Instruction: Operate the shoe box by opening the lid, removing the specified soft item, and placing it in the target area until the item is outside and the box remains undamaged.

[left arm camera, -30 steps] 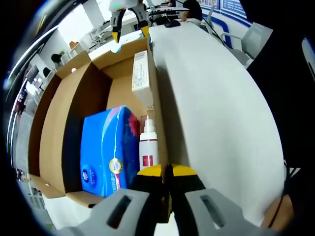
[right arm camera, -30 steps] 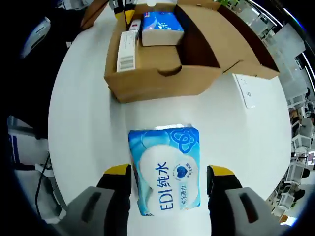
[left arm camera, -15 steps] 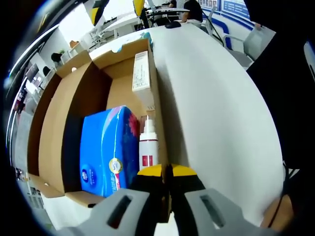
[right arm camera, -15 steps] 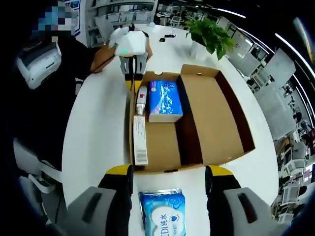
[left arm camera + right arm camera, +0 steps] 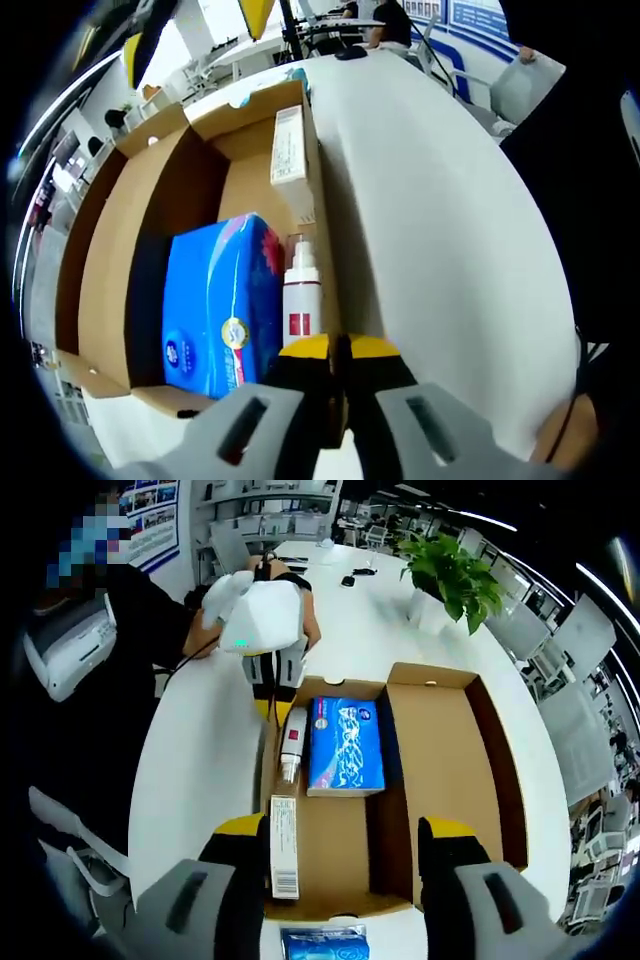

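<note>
Left tongs (image 5: 338, 347) sit clamped on the near wall of the shoe box (image 5: 190, 190), yellow tips pinched together over the cardboard edge, and in the right gripper view you can see the same tongs (image 5: 272, 705) gripping that wall from the far side, a hand (image 5: 262, 605) wrapped around their white body. Right tongs (image 5: 340, 845) hang above the box with the jaws wide apart and nothing between them. Box (image 5: 440, 770) is open, its lid folded out flat to one side on the white tabletop (image 5: 200, 750). Inside, a blue tissue pack (image 5: 346, 745) lies flat against the inner partition, a small white spray bottle (image 5: 293, 743) lies just beside it along the wall, and a long white carton (image 5: 284, 845) lies in line with the bottle along that same wall. From the left gripper view: blue pack (image 5: 222, 305), bottle (image 5: 301, 300) and carton (image 5: 291, 160), all in the box. And the soft item, the blue-and-white wipes pack (image 5: 325, 943), is outside, lying on the tabletop just beyond the box's end wall, at the bottom edge of the right gripper view. A potted plant (image 5: 450, 575) stands farther along the tabletop.
</note>
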